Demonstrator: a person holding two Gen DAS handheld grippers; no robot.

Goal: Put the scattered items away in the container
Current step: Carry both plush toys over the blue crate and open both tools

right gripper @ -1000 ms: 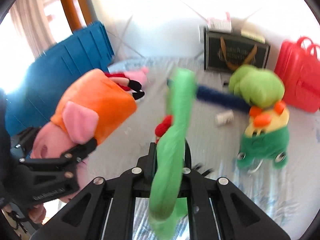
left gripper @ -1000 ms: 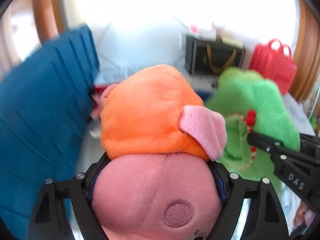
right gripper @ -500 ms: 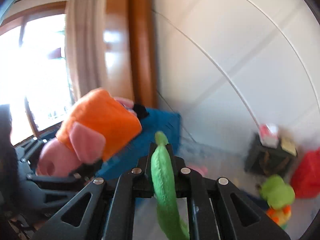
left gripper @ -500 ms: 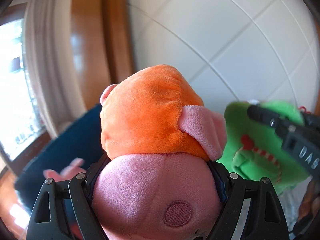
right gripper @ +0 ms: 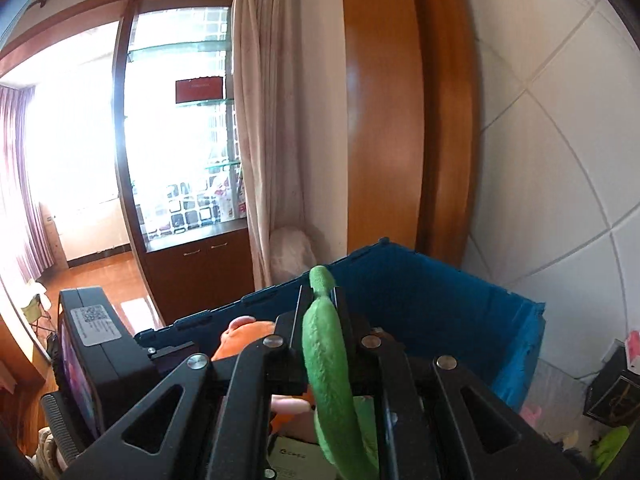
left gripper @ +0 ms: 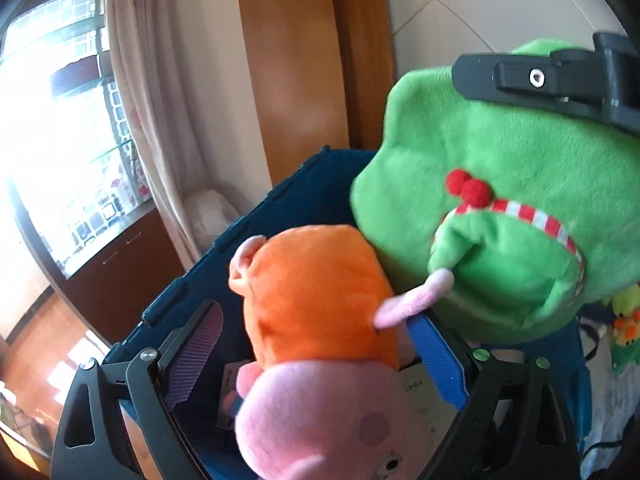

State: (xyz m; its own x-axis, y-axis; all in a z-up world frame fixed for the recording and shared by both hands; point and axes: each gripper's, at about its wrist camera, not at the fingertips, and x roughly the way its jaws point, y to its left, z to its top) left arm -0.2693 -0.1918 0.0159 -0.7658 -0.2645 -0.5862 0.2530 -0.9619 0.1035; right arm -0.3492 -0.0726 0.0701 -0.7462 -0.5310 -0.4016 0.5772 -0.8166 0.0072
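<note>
Both my claws have swung over the blue plastic crate (right gripper: 432, 304); my left claw (left gripper: 320, 360) is opening around the orange-and-pink plush pig (left gripper: 320, 304), my right claw (right gripper: 320, 320) clamps the green plush toy (right gripper: 326, 360).

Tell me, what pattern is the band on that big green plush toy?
Red and white stripes, clearest in the left wrist view.

Left gripper (left gripper: 320, 364) jaws are opening, freeing the pig plush (left gripper: 320, 320) over the blue crate (left gripper: 224, 240).

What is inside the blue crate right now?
In the blue crate, paper or card items show on the bottom. The pig plush and green plush above it cover most of the interior.
</note>
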